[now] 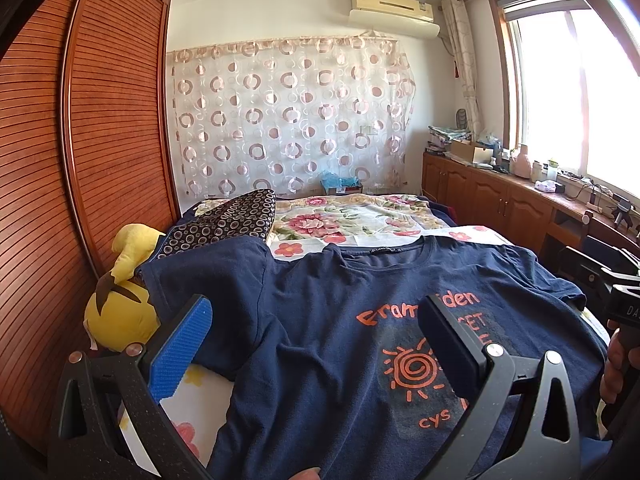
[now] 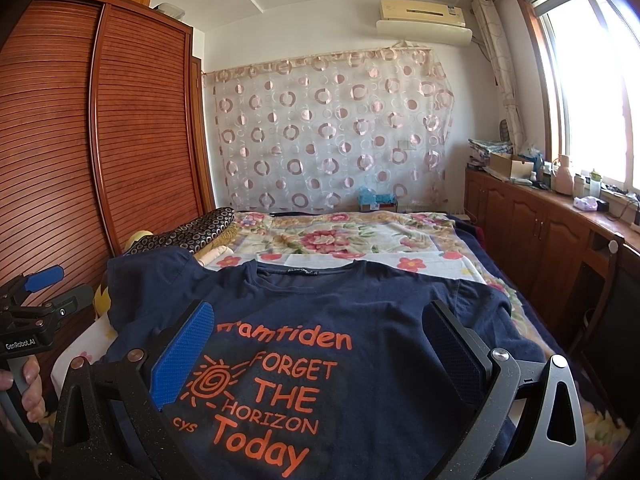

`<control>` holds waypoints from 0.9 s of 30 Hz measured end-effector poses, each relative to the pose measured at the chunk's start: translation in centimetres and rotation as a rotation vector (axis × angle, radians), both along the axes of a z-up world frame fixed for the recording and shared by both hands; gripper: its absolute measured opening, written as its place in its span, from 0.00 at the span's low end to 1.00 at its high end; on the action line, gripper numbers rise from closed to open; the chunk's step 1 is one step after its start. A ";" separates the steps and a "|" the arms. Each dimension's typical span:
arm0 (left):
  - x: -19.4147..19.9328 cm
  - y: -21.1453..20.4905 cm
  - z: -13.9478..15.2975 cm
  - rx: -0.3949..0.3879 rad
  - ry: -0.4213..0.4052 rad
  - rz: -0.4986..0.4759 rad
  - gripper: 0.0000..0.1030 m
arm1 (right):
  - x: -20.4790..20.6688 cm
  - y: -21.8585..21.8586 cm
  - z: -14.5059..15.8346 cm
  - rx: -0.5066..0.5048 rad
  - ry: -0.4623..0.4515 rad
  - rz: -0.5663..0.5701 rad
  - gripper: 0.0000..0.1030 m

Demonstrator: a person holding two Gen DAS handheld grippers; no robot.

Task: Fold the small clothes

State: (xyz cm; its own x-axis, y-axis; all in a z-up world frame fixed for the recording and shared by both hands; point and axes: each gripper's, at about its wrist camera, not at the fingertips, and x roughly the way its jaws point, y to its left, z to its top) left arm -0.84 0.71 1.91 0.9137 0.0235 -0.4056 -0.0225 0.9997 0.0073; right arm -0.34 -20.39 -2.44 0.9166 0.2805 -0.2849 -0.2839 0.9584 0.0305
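Observation:
A navy T-shirt (image 1: 320, 300) with orange print lies face up and spread flat on the bed, collar toward the far wall. My left gripper (image 1: 316, 320) hovers open over the shirt's left side, above the sleeve and chest, with nothing between its fingers. In the right wrist view the same T-shirt (image 2: 380, 300) fills the foreground. My right gripper (image 2: 320, 328) hangs open over the printed chest, holding nothing. The left gripper (image 2: 42, 280) shows at the left edge of that view in a hand. The shirt's lower hem is out of sight below both views.
The floral bedspread (image 1: 360, 216) covers the bed beyond the shirt. A yellow plush toy (image 1: 120, 304) and a dark patterned pillow (image 1: 224, 220) lie at the left beside the slatted wardrobe (image 1: 80, 140). Wooden cabinets (image 2: 540, 220) with clutter run along the right under the window.

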 end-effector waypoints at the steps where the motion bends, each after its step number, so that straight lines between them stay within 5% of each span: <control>1: 0.0 0.0 0.1 0.000 0.000 0.000 1.00 | 0.0 0.0 0.0 0.000 0.000 0.000 1.00; 27: 0.3 1.5 0.0 0.008 0.033 0.020 1.00 | 0.8 0.7 -0.7 -0.006 0.040 0.044 1.00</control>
State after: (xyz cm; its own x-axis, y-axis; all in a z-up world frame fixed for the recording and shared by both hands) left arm -0.50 2.17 1.86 0.8990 0.0449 -0.4357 -0.0418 0.9990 0.0168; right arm 0.49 -19.65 -3.17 0.8913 0.3182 -0.3230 -0.3240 0.9453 0.0374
